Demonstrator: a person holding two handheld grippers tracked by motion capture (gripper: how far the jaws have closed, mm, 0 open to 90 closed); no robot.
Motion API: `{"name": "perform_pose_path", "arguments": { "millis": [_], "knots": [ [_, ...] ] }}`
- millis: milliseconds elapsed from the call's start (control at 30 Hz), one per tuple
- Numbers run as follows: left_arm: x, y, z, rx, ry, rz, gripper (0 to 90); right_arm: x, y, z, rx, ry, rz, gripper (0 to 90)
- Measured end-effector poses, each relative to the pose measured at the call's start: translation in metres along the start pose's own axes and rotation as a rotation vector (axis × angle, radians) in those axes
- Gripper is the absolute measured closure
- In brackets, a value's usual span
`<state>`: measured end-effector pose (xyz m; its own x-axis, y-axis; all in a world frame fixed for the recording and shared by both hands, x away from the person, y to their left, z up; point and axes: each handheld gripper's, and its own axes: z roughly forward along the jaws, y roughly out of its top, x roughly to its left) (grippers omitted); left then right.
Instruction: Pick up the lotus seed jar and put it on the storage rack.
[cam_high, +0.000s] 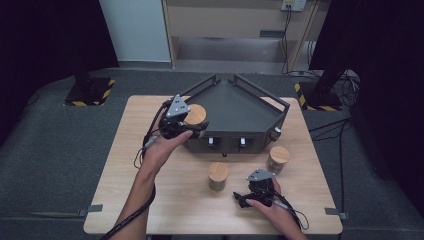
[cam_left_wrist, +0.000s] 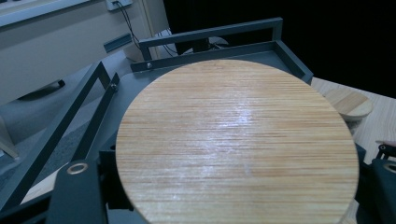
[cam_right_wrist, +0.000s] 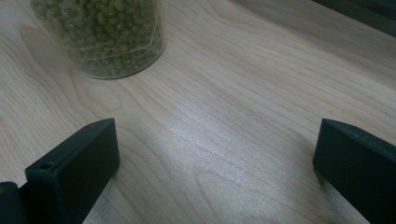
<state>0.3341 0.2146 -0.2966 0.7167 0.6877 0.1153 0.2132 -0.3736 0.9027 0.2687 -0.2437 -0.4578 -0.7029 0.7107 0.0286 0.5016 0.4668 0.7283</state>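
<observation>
The table (cam_high: 150, 200) is pale wood with a fine flowing grain. On it the rack (cam_high: 240, 112) is dark grey. The jar lid (cam_left_wrist: 236, 144), above the rack's near edge, is honey-brown with straight streaks. Near the rack's front, a clear jar (cam_right_wrist: 100, 35) holds olive-green beans.

Rack (cam_high: 235, 107) at table's (cam_high: 150, 200) rear, two jars (cam_high: 218, 175) before it, third jar (cam_high: 195, 115) at rack's left edge

1. Lid (cam_left_wrist: 236, 140): fine-grained wood with a soft sheen.
2. Rack (cam_high: 235, 107): dark grey matt metal.
3. Table (cam_right_wrist: 233, 116): pale wood, smooth, satin.
4. Jar (cam_right_wrist: 102, 32): clear glossy glass.
5. Right gripper (cam_right_wrist: 215, 172): matt black plastic jaws.
</observation>
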Motion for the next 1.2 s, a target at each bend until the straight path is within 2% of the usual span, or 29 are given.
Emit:
{"name": "perform_pose_path", "arguments": {
  "millis": [100,300,567,833,1200],
  "knots": [
    [0.004,-0.001,0.004,-0.012,-0.002,-0.005,24.5,0.0,0.0,0.0,0.0,0.0,0.0,0.5],
    [0.01,0.0,0.011,-0.004,-0.001,-0.006,24.5,0.0,0.0,0.0,0.0,0.0,0.0,0.5],
    [0.021,0.011,0.026,0.021,-0.013,0.018,24.5,0.0,0.0,0.0,0.0,0.0,0.0,0.4],
    [0.027,0.018,0.043,0.022,-0.015,0.02,24.5,0.0,0.0,0.0,0.0,0.0,0.0,0.5],
    [0.034,0.011,0.063,0.05,-0.024,0.005,24.5,0.0,0.0,0.0,0.0,0.0,0.0,0.4]
  ]
}}
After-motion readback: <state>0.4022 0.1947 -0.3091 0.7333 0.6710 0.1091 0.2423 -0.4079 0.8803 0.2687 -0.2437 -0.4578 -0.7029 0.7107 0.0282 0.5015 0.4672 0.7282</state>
